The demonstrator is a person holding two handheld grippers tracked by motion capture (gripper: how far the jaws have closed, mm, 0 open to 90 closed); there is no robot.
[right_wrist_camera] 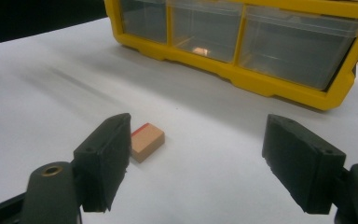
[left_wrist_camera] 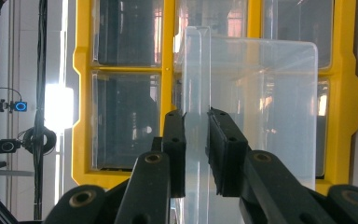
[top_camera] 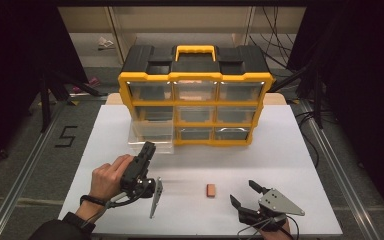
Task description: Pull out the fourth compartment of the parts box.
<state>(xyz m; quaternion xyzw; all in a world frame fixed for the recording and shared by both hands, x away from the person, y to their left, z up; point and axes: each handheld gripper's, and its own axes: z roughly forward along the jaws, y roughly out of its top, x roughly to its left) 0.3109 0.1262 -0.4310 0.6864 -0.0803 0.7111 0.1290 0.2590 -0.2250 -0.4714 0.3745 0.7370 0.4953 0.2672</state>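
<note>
STEP: draw clear drawer (top_camera: 152, 134) straight toward table's near edge | left hand-held gripper (left_wrist_camera: 196, 122) pinching drawer front wall | right hand-held gripper (right_wrist_camera: 205, 158) spread

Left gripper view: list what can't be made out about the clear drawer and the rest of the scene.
- Drawer inside, left gripper view: hazy plastic and glare; contents unreadable.
- Left gripper pads on the drawer wall: contact unclear.
- Drawer's base, same view: cut off by the bottom edge and jaws.
- Block, right gripper view: one end hidden behind the right gripper.
- Organizer bins, high view: too small, reflective.
</note>
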